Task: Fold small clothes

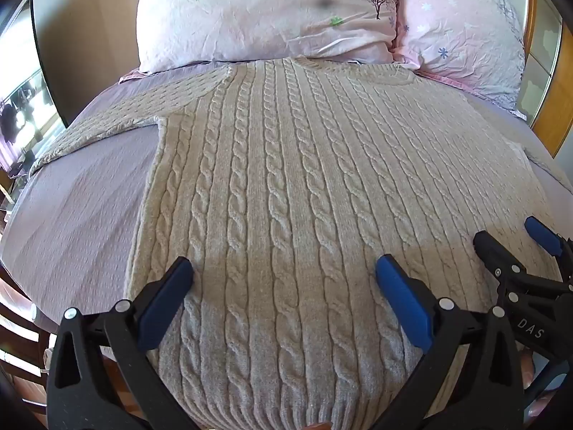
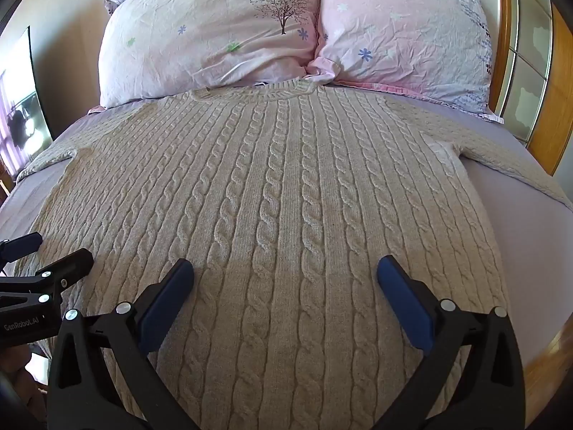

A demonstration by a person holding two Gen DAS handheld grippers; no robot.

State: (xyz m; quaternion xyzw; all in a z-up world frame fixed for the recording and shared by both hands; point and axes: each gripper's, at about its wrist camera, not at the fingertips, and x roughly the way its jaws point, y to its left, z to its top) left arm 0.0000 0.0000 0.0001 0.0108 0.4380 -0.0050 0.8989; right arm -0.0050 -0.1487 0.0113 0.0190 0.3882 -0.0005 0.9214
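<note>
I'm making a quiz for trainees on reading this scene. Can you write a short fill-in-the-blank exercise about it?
1. The cable-knit sweater lies spread flat on the ____.
2. The left gripper and the right gripper both have their jaws ____.
3. The sweater's collar points toward the two ____.
4. Both sleeves lie ____, not folded in.

Missing words: bed; open; pillows; spread out

Bright daylight, sharp focus, soft shadow band across near foreground, strong fisheye curvature, dark vignetted corners
</note>
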